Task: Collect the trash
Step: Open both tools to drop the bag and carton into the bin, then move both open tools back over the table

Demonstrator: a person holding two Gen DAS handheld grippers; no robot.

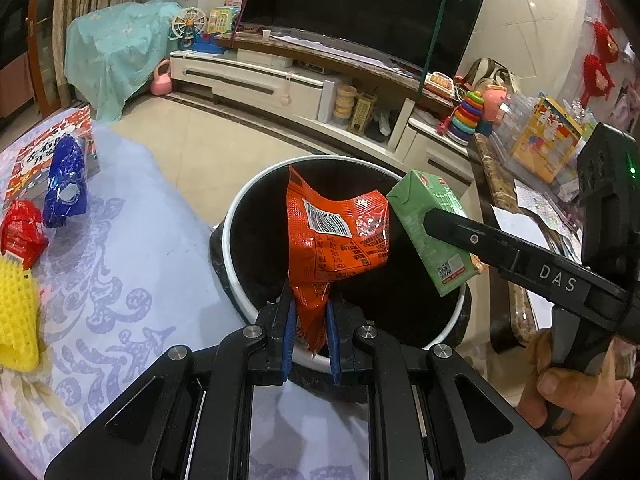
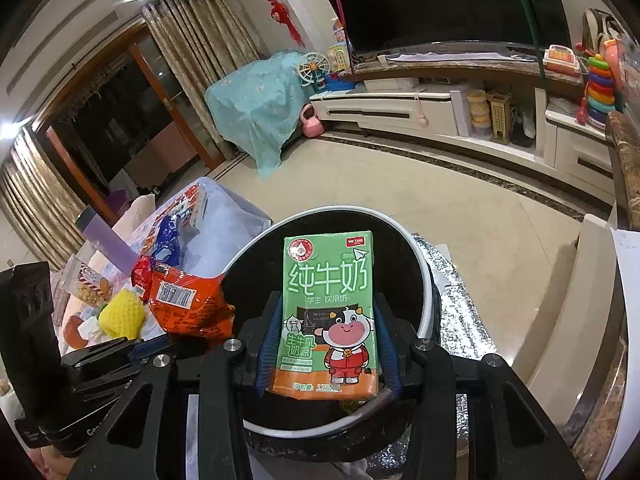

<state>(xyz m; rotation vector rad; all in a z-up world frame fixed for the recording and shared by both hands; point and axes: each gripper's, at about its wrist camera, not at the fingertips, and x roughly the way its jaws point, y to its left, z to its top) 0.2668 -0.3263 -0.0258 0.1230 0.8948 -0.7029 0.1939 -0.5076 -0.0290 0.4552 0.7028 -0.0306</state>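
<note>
A: Both grippers are matte black, the left gripper (image 1: 311,322) with blue pads and 4 round silver screws on its linkage.

B: The right gripper (image 2: 326,344) matches; its finger reads "DAS", its body shows a green light, and a pink sleeve (image 1: 612,424) follows

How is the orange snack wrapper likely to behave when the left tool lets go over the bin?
The orange snack wrapper looks floppy and crinkled, pinched at one corner, so probably light. It may flutter, yet it hangs over the bin and should likely land inside.
</note>
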